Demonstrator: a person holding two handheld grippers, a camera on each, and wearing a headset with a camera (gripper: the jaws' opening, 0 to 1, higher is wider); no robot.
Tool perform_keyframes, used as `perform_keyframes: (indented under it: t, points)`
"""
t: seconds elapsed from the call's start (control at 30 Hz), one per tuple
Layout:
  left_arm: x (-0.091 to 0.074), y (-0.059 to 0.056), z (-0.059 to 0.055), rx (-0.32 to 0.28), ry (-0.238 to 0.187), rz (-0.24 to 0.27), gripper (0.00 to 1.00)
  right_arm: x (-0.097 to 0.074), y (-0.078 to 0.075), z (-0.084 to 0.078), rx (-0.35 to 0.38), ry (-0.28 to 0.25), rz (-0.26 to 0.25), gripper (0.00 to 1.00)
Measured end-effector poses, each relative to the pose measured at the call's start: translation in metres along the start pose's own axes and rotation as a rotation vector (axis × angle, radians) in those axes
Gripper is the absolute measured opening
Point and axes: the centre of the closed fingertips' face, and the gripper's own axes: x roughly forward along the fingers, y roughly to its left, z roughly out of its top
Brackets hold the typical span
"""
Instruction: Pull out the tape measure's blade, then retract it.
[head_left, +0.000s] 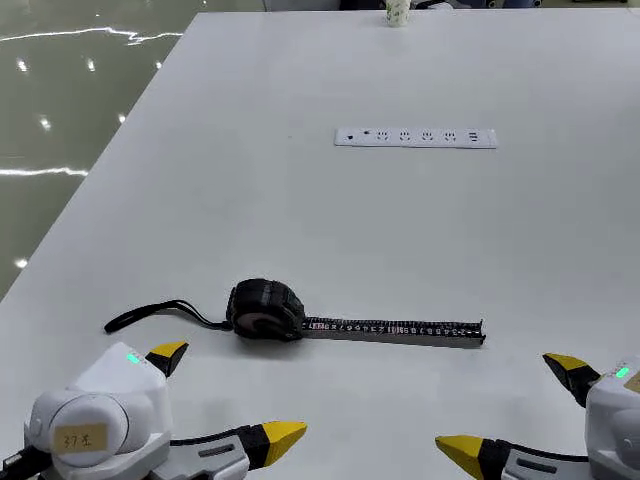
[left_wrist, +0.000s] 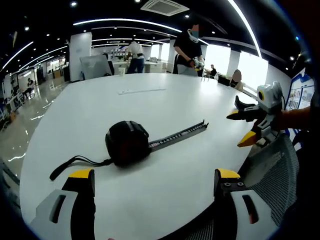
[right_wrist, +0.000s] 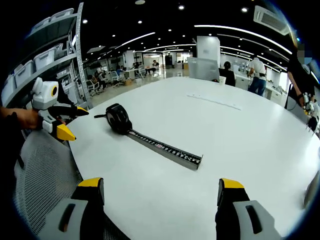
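The white table (head_left: 300, 200) spreads wide, and at its near edge the left gripper (head_left: 228, 392) and right gripper (head_left: 512, 408) hover with jaws wide apart, holding nothing. Between and just beyond them lies the tape measure (head_left: 265, 309), probably dense and rubbery enough to pinch firmly across its flat sides. Its blade (head_left: 395, 330) runs out rightward, thin, springy and likely slick, so the end hook (head_left: 482, 330) looks the surest hold

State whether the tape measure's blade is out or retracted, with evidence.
Out: the blade lies flat on the table, stretching away from the black case with its markings showing.
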Motion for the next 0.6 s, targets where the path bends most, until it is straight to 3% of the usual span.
perform_keyframes:
  t: [0.17, 0.3, 0.6]
  points:
    - [0.000, 0.007, 0.003, -0.054, -0.005, 0.037, 0.98, 0.000, 0.006, 0.006, 0.014, -0.014, -0.012, 0.94]
    - [0.002, 0.005, -0.001, -0.023, 0.022, 0.046, 0.98, -0.001, 0.009, 0.009, 0.041, -0.024, -0.019, 0.94]
    - [0.002, -0.004, -0.001, -0.036, 0.036, 0.057, 0.99, -0.002, 0.012, 0.013, 0.066, -0.029, -0.038, 0.95]
